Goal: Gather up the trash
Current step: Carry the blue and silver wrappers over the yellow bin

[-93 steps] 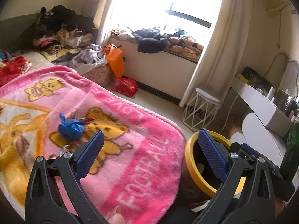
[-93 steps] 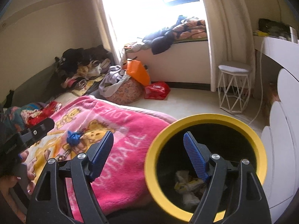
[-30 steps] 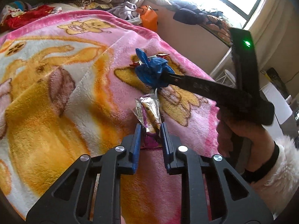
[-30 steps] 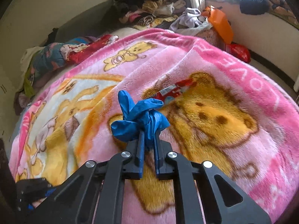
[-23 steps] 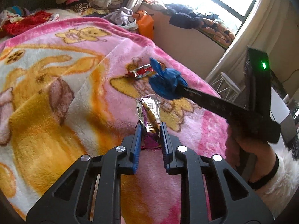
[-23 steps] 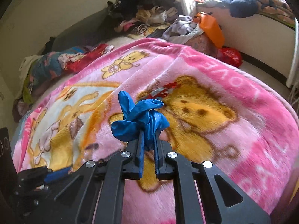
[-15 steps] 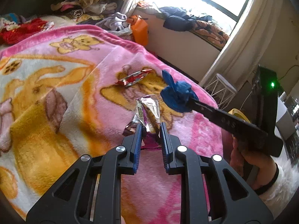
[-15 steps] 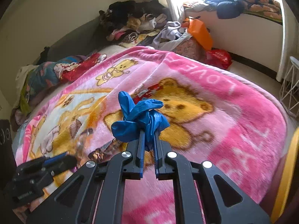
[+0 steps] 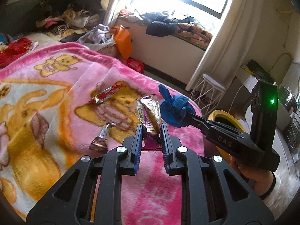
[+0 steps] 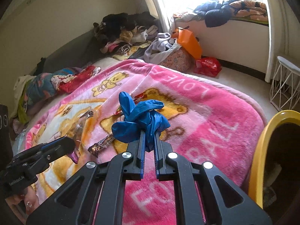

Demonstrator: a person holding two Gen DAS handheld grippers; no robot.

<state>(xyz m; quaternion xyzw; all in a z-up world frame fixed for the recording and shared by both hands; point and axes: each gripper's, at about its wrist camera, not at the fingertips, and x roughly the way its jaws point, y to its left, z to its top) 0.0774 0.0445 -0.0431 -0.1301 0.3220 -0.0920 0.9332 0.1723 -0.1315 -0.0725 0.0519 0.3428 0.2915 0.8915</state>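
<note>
My left gripper [image 9: 150,129] is shut on a purple and gold snack wrapper [image 9: 149,116], held above the pink blanket [image 9: 153,187]. My right gripper [image 10: 149,135] is shut on a crumpled blue glove [image 10: 139,120], also held above the blanket; the glove shows in the left wrist view [image 9: 174,110] just right of the wrapper. A red wrapper [image 9: 106,94] and a small brown wrapper [image 9: 102,136] lie on the blanket. The yellow-rimmed bin [image 10: 262,150] stands at the bed's right edge, with trash inside; it also shows in the left wrist view [image 9: 225,115].
Piles of clothes [image 10: 123,35] cover the bed's far end. An orange bag [image 9: 122,43] and a red bag [image 10: 207,65] sit on the floor by the window bench. A white wire stool [image 9: 208,91] stands beyond the bed. A white desk [image 9: 262,86] is at the right.
Both grippers have lifted with their trash and moved back and to the right, toward the yellow bin. A brown wrapper on the blanket has come into view.
</note>
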